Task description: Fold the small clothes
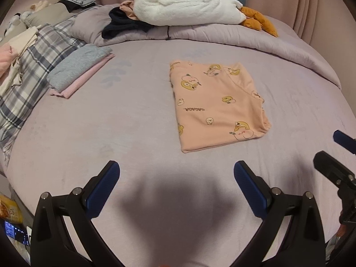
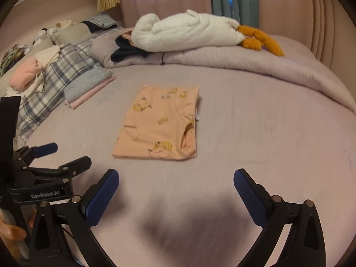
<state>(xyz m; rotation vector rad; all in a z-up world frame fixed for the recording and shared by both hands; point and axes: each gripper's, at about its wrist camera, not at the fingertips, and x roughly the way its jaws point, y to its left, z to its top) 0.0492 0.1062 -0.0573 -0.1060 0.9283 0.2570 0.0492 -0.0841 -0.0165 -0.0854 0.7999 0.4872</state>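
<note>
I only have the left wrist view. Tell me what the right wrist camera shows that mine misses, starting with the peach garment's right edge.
Observer: On the peach garment, the right edge shows stacked folded layers with a gap opening into the fold.
Operator: Report the left gripper's body.
Observer: The left gripper is open, and its body reads GenRobot.AI.
Operator: Now the far left of the bed.
Observer: A rolled pink cloth lies on the plaid pillow, with a multicoloured bundle behind it.
</note>
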